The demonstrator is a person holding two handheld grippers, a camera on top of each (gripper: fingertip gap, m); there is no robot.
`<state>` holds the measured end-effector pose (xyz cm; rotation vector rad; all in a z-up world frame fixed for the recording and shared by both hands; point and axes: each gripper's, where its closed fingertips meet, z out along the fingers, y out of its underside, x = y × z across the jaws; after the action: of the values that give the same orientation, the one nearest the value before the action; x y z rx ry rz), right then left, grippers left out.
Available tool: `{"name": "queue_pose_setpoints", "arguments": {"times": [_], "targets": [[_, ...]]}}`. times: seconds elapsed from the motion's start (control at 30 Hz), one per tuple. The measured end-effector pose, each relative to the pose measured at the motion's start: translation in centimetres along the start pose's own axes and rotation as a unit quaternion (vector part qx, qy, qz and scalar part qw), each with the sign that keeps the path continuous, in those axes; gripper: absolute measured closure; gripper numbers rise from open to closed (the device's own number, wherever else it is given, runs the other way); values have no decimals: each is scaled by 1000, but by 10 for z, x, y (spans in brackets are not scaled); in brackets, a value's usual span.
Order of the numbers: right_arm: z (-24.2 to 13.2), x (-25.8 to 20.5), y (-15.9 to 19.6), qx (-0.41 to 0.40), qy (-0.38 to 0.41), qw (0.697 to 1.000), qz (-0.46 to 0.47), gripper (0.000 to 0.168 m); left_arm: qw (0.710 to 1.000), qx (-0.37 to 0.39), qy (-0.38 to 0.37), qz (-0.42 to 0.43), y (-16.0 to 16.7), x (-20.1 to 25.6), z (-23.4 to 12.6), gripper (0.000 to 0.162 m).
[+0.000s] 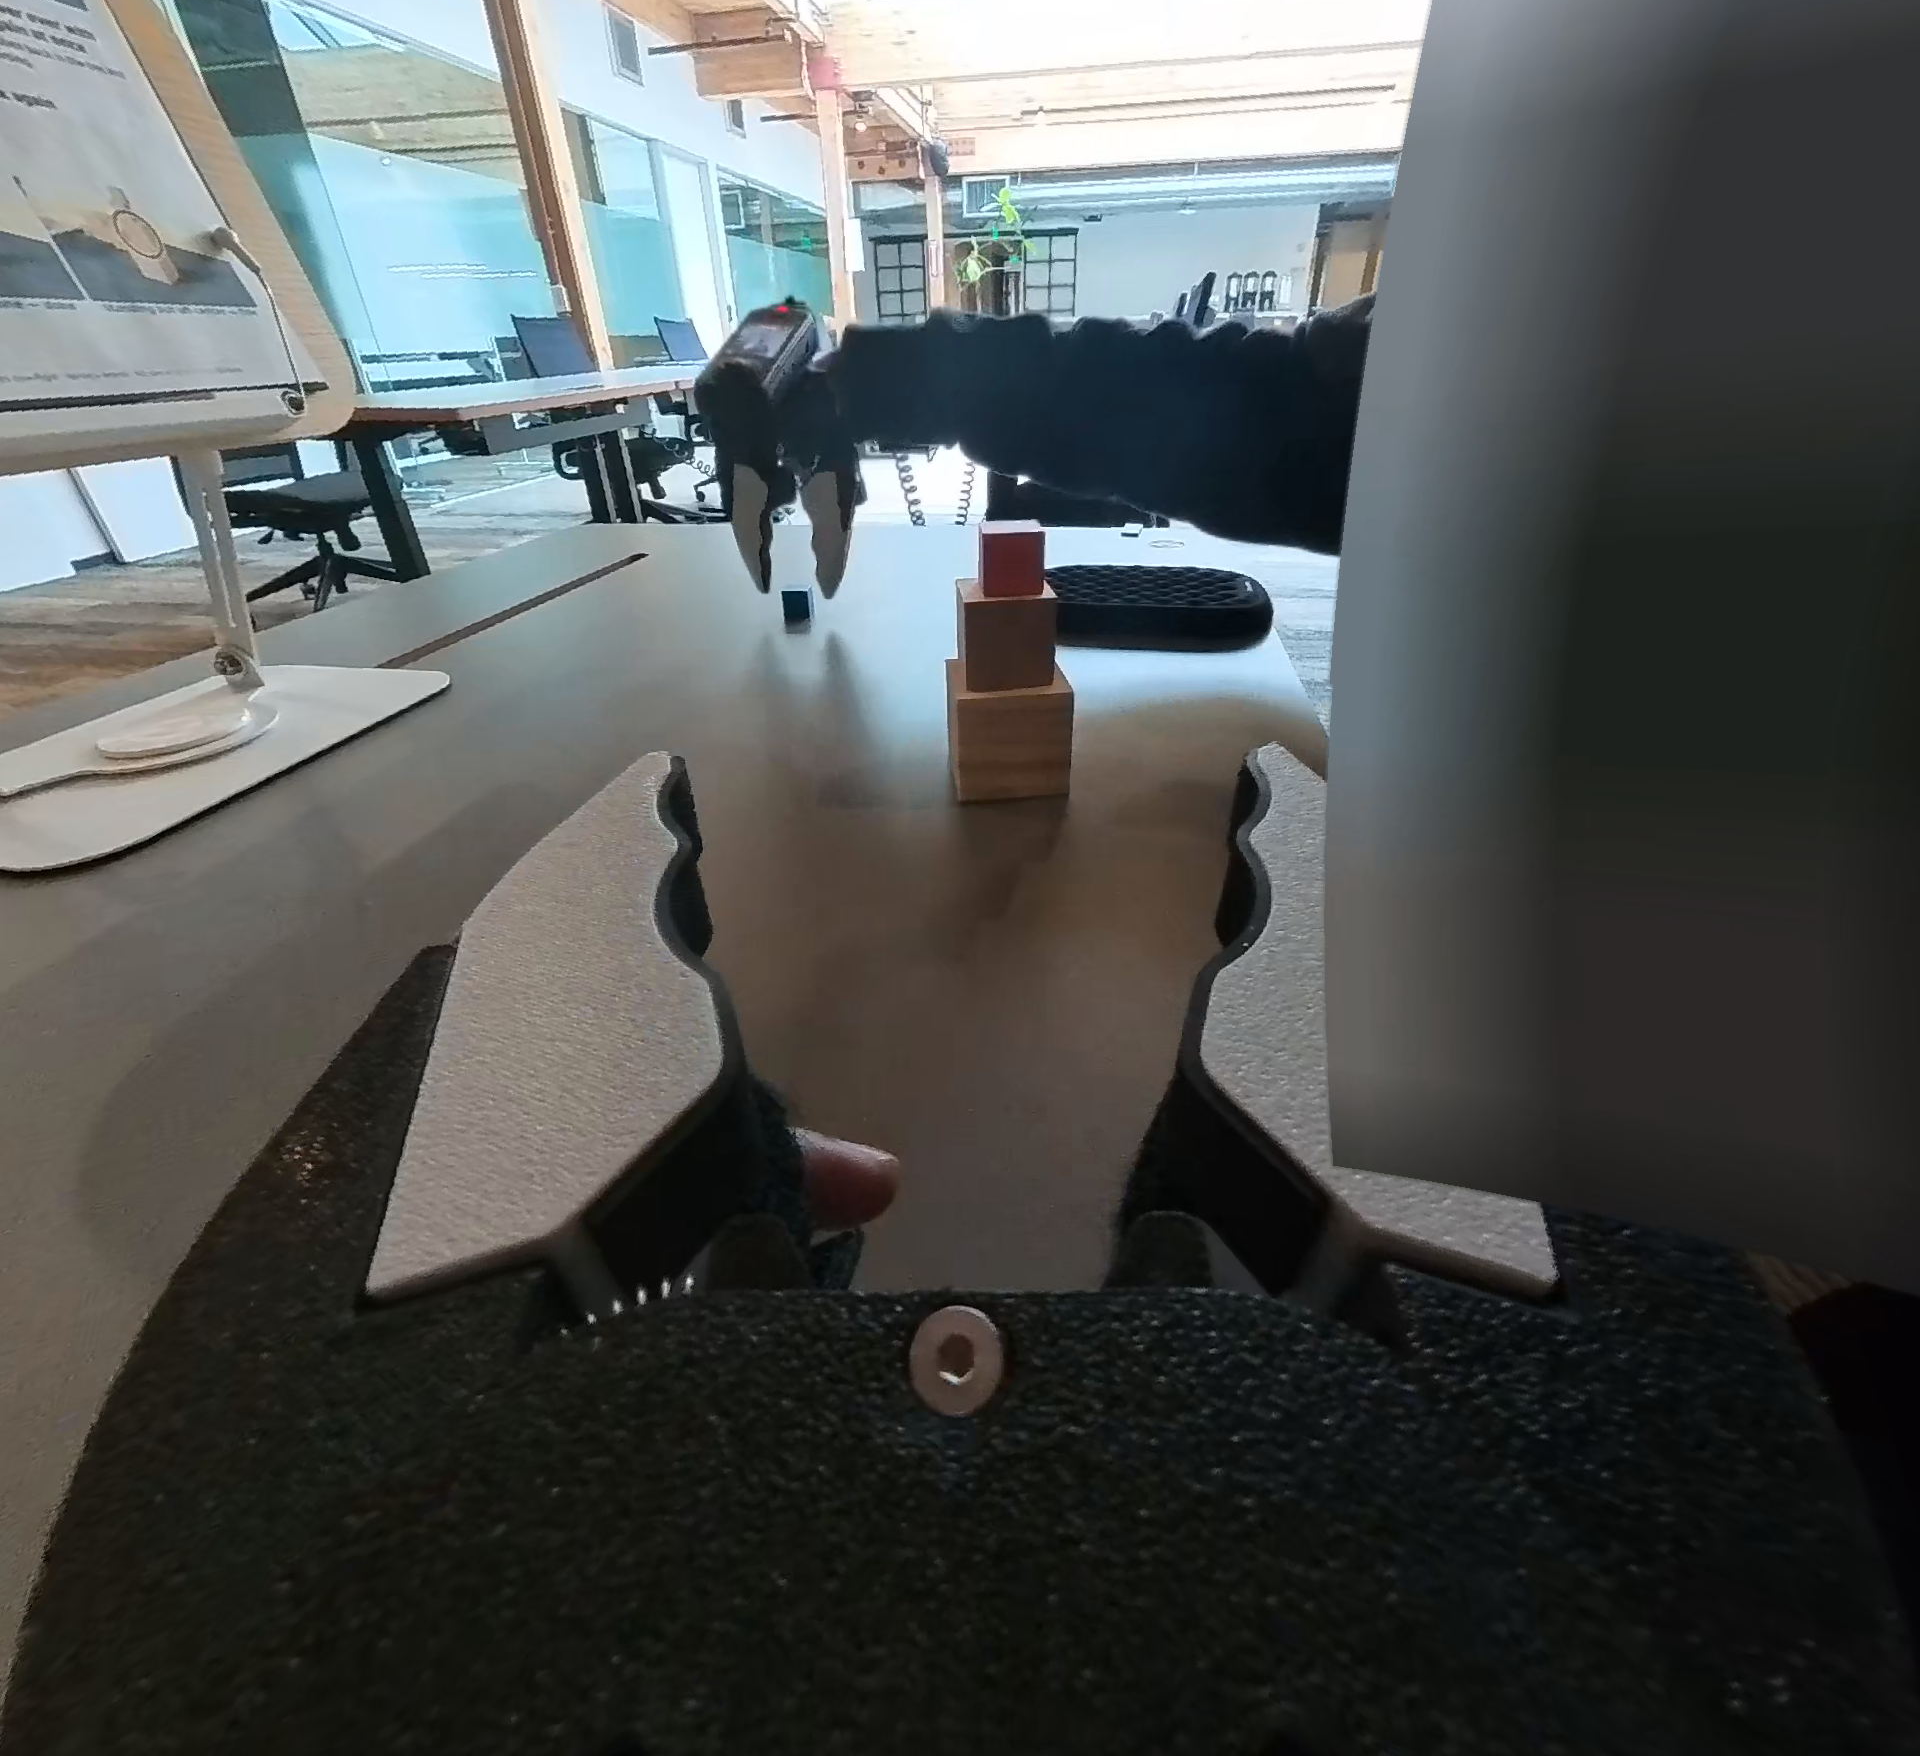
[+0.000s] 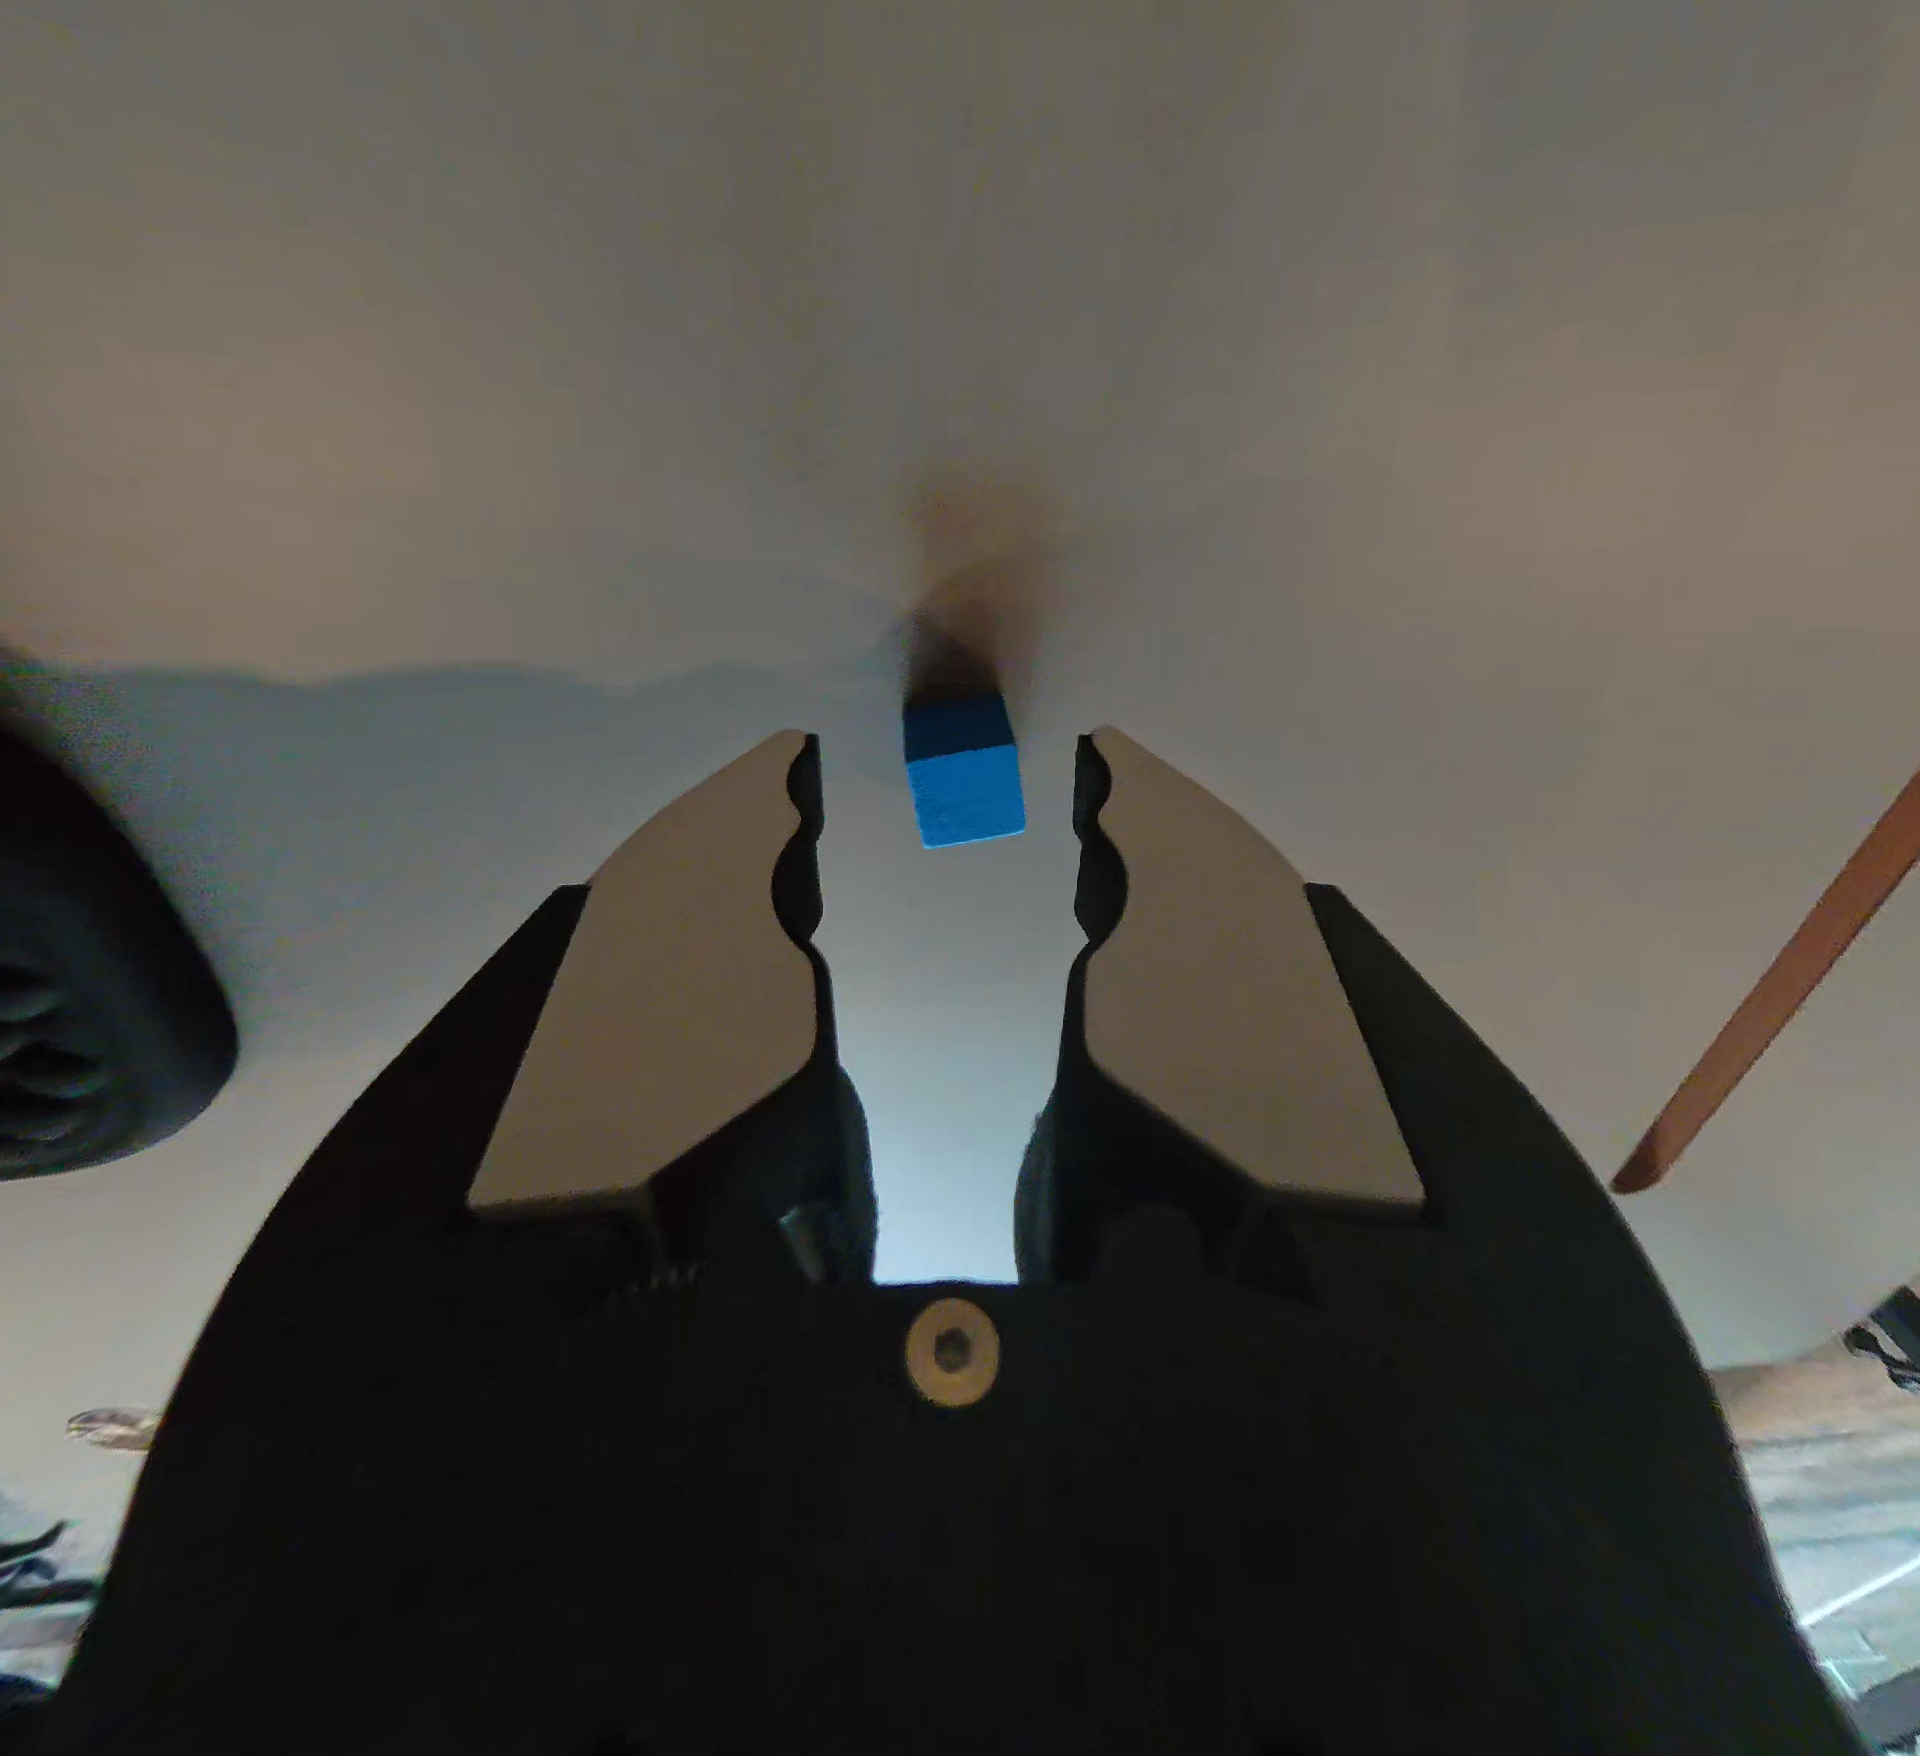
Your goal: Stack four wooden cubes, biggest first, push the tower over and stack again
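A tower of three cubes stands on the grey table (image 1: 582,771): a large pale wooden cube (image 1: 1010,742) at the bottom, a brown cube (image 1: 1006,633) on it, a red cube (image 1: 1011,558) on top. A small blue cube (image 1: 797,606) lies alone to the tower's left. My right gripper (image 1: 792,580) hangs open just above it, pointing down. In the right wrist view the blue cube (image 2: 963,784) lies on the table between and just beyond the tips of my open right gripper (image 2: 948,742). My left gripper (image 1: 966,771) is open and empty, low over the table in front of the tower.
A white stand (image 1: 197,719) holding a printed sheet stands at the left. A black honeycomb pad (image 1: 1164,600) lies behind the tower, and shows at the left in the right wrist view (image 2: 94,1010). A grey blurred patch (image 1: 1662,511) covers the right side. A slot (image 2: 1787,989) cuts the table.
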<state>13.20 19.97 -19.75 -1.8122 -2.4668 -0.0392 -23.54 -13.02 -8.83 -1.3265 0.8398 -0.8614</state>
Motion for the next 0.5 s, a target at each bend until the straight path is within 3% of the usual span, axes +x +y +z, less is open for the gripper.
{"name": "queue_pose_setpoints", "arguments": {"times": [0.3,0.4,0.5], "targets": [[9,2,7,-4,-19,1000,13,129,1000,1,1,-1,0,0,0,65],[11,0,10,-10,-23,1000,10,145,1000,1,1,-1,0,0,-1,65],[7,-1,6,2,-15,1000,0,147,1000,1,1,-1,0,0,-1,65]]}}
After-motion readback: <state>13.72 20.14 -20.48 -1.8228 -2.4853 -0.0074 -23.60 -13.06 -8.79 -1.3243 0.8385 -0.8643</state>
